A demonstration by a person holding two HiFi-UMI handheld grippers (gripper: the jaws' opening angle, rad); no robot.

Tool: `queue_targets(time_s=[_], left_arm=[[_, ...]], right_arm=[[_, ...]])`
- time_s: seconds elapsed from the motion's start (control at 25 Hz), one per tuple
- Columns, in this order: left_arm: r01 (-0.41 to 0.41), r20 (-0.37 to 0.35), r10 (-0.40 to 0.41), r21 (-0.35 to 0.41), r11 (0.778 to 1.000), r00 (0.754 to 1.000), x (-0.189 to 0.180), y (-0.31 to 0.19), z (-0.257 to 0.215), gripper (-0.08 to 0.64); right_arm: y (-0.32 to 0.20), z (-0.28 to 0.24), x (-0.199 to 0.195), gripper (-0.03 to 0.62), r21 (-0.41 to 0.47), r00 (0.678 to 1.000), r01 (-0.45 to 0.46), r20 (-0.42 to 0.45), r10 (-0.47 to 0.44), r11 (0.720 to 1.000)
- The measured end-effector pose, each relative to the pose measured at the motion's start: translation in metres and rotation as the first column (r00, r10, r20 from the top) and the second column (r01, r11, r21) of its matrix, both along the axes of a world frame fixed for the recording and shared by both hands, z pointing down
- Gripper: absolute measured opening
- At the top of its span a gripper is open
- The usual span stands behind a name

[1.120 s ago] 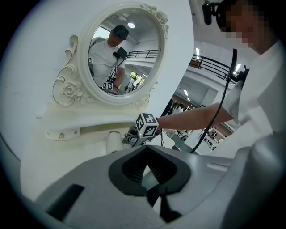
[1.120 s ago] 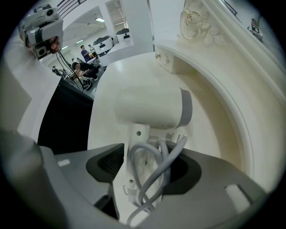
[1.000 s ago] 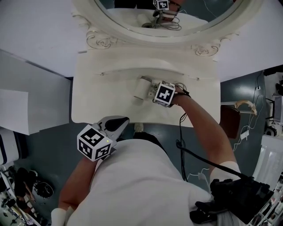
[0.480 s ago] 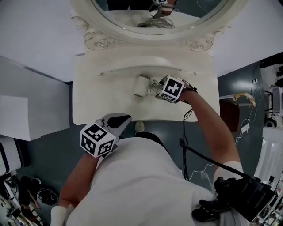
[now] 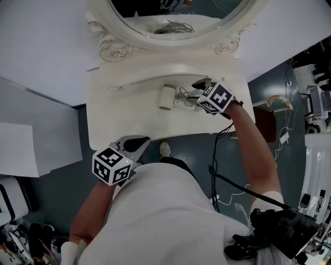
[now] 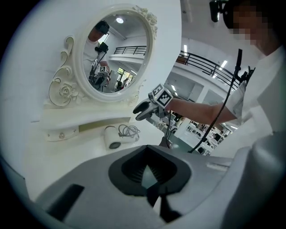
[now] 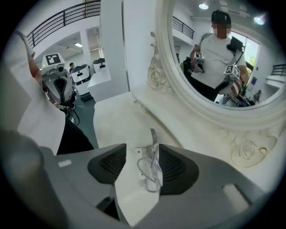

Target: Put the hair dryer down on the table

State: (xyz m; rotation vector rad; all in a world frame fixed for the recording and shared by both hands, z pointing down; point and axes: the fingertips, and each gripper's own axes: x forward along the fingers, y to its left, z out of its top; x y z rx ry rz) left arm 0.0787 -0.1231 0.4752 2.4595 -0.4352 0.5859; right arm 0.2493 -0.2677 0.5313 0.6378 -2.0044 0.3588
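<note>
Hair dryer (image 5: 166, 98) lies on the table (image 5: 121, 116) — before the mirror (image 5: 176, 13).

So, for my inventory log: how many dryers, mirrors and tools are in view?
Dryer: 1
Mirror: 1
Tools: 2, left tool and right tool, whose jaws have just been closing, gripping nothing
Total: 4
</note>
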Motion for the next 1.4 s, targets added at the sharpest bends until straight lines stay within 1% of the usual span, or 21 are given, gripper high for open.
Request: queue_targets(time_s=[0.08, 0.12, 0.16, 0.2, 0.32, 0.4, 0.52, 0.68, 0.8, 0.88, 0.96, 1.08, 1.16, 1.28, 1.4], left_arm=[[-0.008, -0.006, 0.008, 0.003, 1.000, 1.000, -0.012, 0.006, -0.001, -0.002], [-0.011, -0.009, 0.011, 0.004, 1.000, 1.000, -0.018, 0.009, -0.001, -0.002], [-0.015, -0.012, 0.015, 0.005, 1.000, 1.000, -0.024, 0.013, -0.002, -0.002], [-0.018, -0.016, 0.018, 0.005, 1.000, 1.000, -0.030, 0.017, -0.003, -0.002], [-0.031, -0.024, 0.031, 0.004, 1.000, 0.999, -0.048, 0.029, -0.004, -0.002], [-0.045, -0.027, 0.045, 0.001, 0.999, 0.999, -0.059, 0.040, -0.003, -0.002], [-0.064, -0.030, 0.063, -0.008, 0.998, 0.998, -0.078, 0.054, -0.001, -0.002], [-0.065, -0.039, 0.065, 0.002, 0.998, 0.997, -0.100, 0.069, 0.001, -0.002], [-0.064, -0.048, 0.065, 0.011, 0.998, 0.997, -0.114, 0.080, 0.001, -0.002], [-0.071, -0.051, 0.071, 0.009, 0.997, 0.996, -0.121, 0.088, 0.002, -0.002], [-0.080, -0.048, 0.080, 0.006, 0.997, 0.996, -0.128, 0.097, 0.005, -0.002], [-0.100, -0.036, 0.101, 0.023, 0.995, 0.994, -0.134, 0.110, 0.007, -0.002], [-0.110, -0.028, 0.111, 0.037, 0.993, 0.993, -0.140, 0.117, 0.008, -0.002], [-0.107, -0.028, 0.108, 0.028, 0.994, 0.994, -0.151, 0.128, 0.010, -0.002], [-0.102, -0.038, 0.104, 0.030, 0.994, 0.994, -0.157, 0.135, 0.010, -0.002]], right_arm=[[0.010, -0.014, -0.006, 0.166, 0.042, 0.998, -0.052, 0.028, 0.051, 0.998], [0.018, -0.018, -0.010, 0.114, 0.055, 0.996, -0.079, 0.041, 0.077, 0.995], [0.028, -0.020, -0.015, 0.048, 0.063, 0.993, -0.108, 0.056, 0.105, 0.992], [0.039, -0.021, -0.020, -0.001, 0.064, 0.988, -0.140, 0.075, 0.135, 0.988], [0.083, -0.014, -0.044, -0.002, 0.039, 0.963, -0.228, 0.154, 0.220, 0.973], [0.114, -0.006, -0.063, -0.002, 0.010, 0.936, -0.290, 0.211, 0.281, 0.957], [0.158, 0.005, -0.093, -0.002, -0.046, 0.880, -0.382, 0.288, 0.378, 0.923], [0.198, 0.010, -0.124, -0.002, -0.064, 0.804, -0.494, 0.346, 0.483, 0.867], [0.222, 0.004, -0.146, -0.002, -0.067, 0.743, -0.562, 0.398, 0.539, 0.824], [0.237, 0.001, -0.161, -0.002, -0.070, 0.716, -0.586, 0.422, 0.556, 0.808], [0.253, -0.001, -0.176, -0.002, -0.065, 0.713, -0.587, 0.429, 0.554, 0.807], [0.273, -0.005, -0.194, -0.002, -0.045, 0.728, -0.573, 0.431, 0.533, 0.818], [0.282, -0.009, -0.206, -0.002, -0.028, 0.741, -0.559, 0.431, 0.515, 0.829], [0.295, -0.015, -0.223, -0.002, -0.005, 0.768, -0.532, 0.417, 0.485, 0.847], [0.300, -0.019, -0.233, -0.002, 0.013, 0.784, -0.512, 0.416, 0.461, 0.859]])
